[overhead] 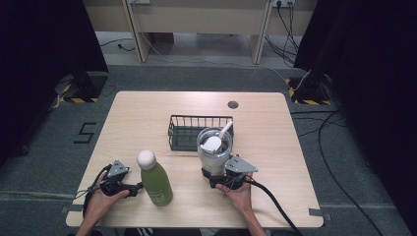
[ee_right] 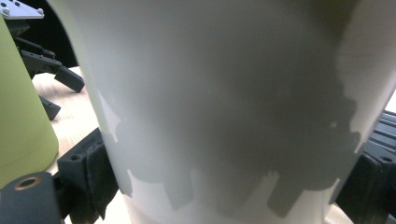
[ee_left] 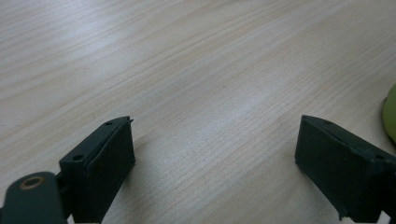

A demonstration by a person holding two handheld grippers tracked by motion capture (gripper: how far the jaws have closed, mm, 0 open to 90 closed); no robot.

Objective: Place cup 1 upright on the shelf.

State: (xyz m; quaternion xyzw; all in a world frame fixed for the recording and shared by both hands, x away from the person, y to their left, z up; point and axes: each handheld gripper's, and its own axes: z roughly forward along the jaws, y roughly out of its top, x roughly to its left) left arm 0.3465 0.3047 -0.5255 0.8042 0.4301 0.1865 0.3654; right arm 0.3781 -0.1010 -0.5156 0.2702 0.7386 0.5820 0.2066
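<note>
The white tumbler [overhead: 214, 150], fitted with a lid and a straw, is clamped low on its body between the jaws of the right gripper [overhead: 212, 178] and is seen upright near the front middle of the wooden table [overhead: 147, 105], just in front of the black wire basket [overhead: 187, 130]; in the right gripper view its pale wall [ee_right: 224, 102] is pressed by a black jaw on either side. The left gripper [overhead: 139, 187] is held at the table's front left with its jaws spread wide over bare wood and nothing between them, just beside the green bottle [overhead: 156, 181], which stands upright to the left of the tumbler.
</note>
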